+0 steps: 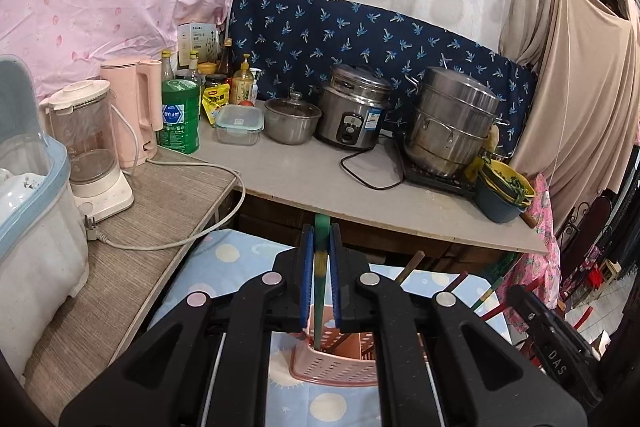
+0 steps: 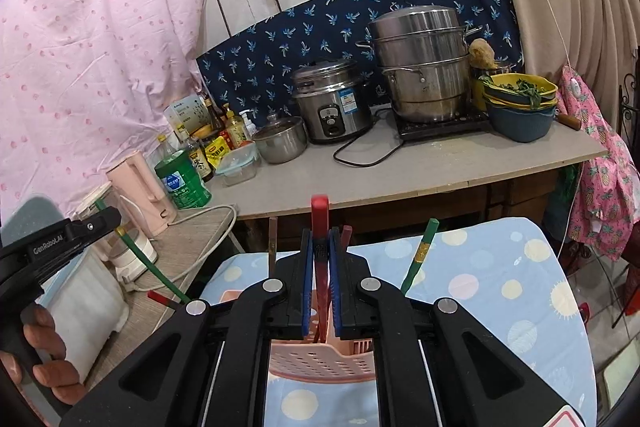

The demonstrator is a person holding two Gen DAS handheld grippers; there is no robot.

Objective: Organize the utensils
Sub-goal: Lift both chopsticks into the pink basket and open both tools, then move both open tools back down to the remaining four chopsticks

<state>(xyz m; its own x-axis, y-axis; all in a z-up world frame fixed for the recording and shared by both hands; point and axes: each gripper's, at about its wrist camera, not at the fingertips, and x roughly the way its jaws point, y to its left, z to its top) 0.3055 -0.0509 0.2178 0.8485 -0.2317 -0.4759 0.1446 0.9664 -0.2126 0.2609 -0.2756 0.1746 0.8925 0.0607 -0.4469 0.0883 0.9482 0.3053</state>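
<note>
- Two grippers are seen, each pinched on a single chopstick above a pink perforated holder that stands on a blue dotted cloth.
- At the far left of the left wrist view, a blue-rimmed plastic bin is cut off by the frame edge, and its contents are hard to make out.
- A glass blender jug and a pink kettle are seen beside it on a grey side table.
- In the middle, the left gripper is pressed together on a green chopstick, whose lower end reaches into the holder; the tip is hidden inside.
- The holder's sides are largely covered by the gripper body, so its compartments cannot be told apart.
- In the right wrist view, the right gripper is clamped on a red chopstick, with its lower end hidden in the holder.
- Just right of it, a second green chopstick is seen leaning out of the holder, its foot hidden behind the gripper.
- Behind, a rice cooker and a steel steamer pot are seen on the counter.
</note>
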